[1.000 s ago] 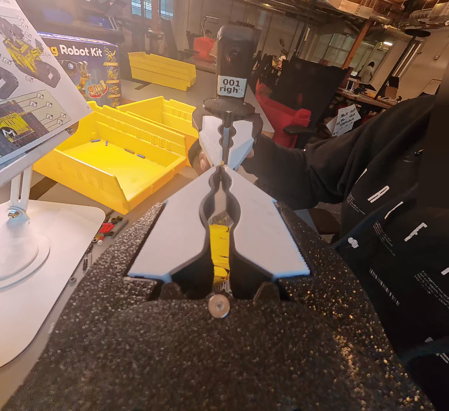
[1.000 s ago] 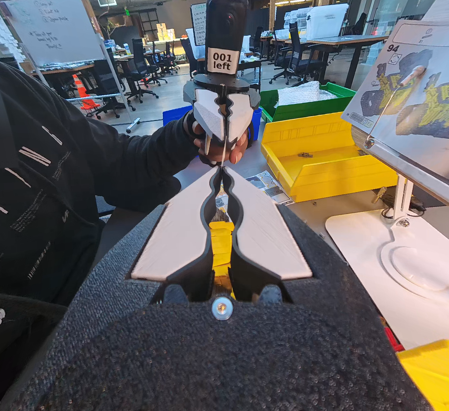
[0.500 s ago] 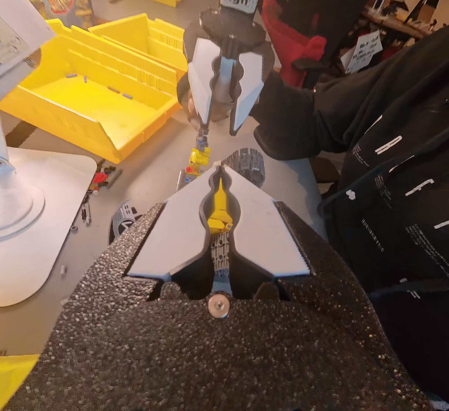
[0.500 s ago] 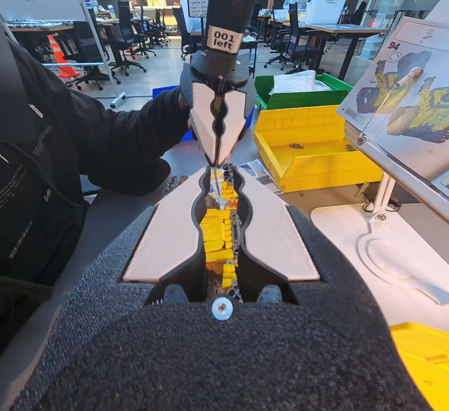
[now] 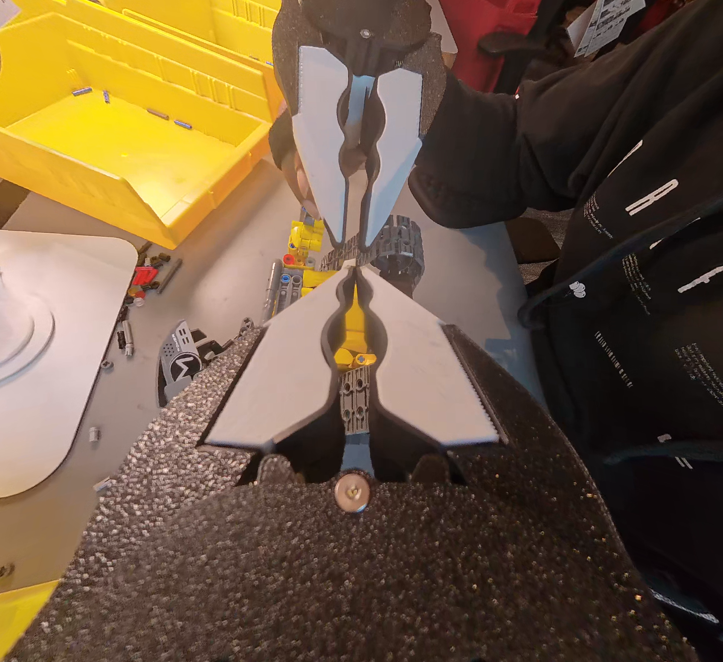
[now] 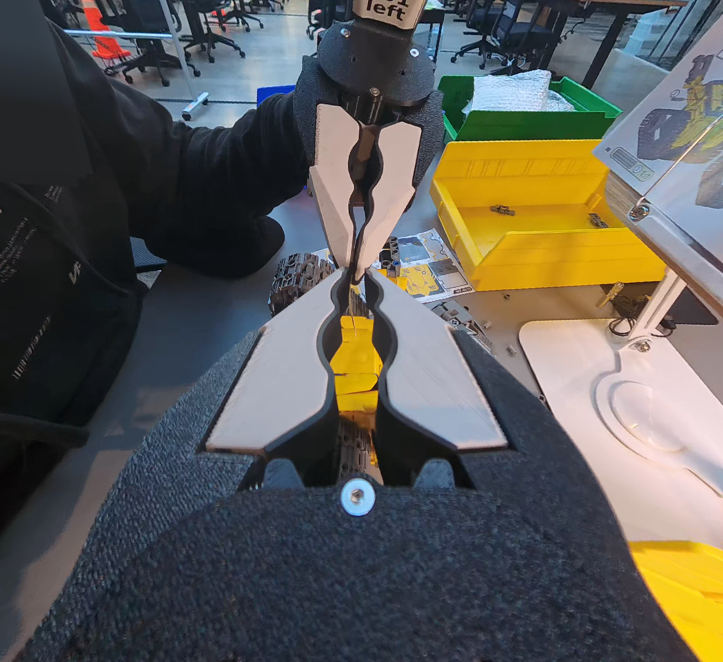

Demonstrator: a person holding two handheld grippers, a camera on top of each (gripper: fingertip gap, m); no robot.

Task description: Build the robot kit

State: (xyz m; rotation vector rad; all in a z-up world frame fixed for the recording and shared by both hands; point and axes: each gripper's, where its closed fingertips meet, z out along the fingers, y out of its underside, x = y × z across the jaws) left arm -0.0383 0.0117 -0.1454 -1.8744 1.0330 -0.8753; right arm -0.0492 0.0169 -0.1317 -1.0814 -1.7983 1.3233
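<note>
A yellow brick-built model (image 5: 307, 236) with black tracks (image 5: 403, 240) lies on the grey table. Both grippers point at each other, tip to tip, just above it. My left gripper (image 5: 355, 268) is shut; in the right wrist view a thin pale strand (image 6: 352, 314) hangs from its tips (image 6: 358, 260). My right gripper (image 6: 355, 276) is open by a narrow gap, with the left gripper's tips at that gap. It also shows in the left wrist view (image 5: 352, 248). The model (image 6: 354, 354) and tracks (image 6: 297, 275) show under the right gripper's fingers.
Yellow bins (image 5: 117, 158) (image 6: 547, 252) hold a few small parts. A white stand base (image 5: 47, 330) (image 6: 587, 389) carries an instruction booklet (image 6: 684, 142). Loose small parts (image 5: 144, 279), a sticker sheet (image 6: 426, 271), a green bin (image 6: 528, 123) and black sleeves (image 5: 508, 154) surround the model. The tips of both grippers are at nearly the same place.
Both grippers have tilted down from level towards the table and the model. The right gripper has gone from shut to slightly open. The two grippers' tips have stayed close together.
</note>
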